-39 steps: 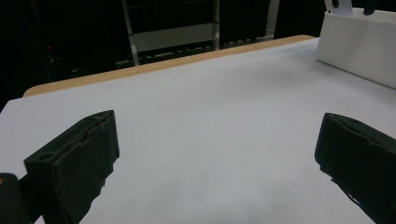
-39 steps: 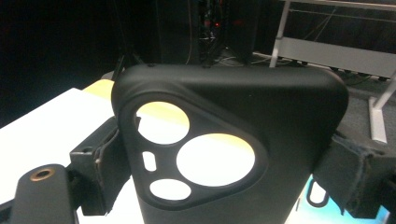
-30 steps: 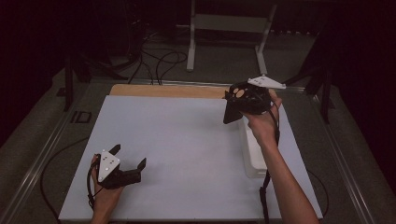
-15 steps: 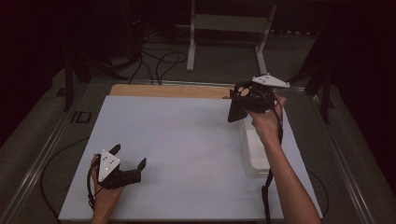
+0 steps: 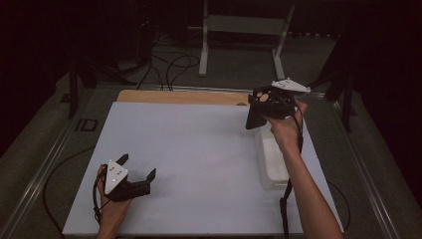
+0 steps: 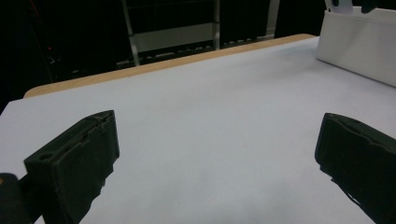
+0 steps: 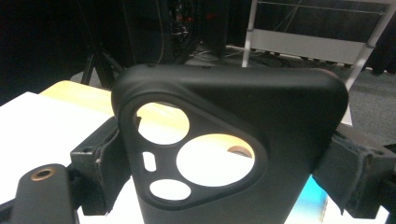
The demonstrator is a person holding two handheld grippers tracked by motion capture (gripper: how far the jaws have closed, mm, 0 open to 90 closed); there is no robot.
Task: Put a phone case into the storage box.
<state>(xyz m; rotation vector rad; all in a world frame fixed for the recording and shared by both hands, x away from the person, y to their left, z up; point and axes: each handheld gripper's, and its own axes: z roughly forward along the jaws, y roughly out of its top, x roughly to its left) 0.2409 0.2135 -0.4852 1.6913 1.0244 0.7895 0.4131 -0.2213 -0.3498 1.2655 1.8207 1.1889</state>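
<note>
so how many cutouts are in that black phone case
4 in the phone case held by the right gripper: upper-left round hole, big middle one, small slot at left, oval at bottom. The lower case is out of frame.

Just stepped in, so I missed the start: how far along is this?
Done: the right gripper has a black phone case clamped, held above the far end of the white bin. In hand: carrying it. Left: setting it down; the left gripper rests open on the table.
</note>
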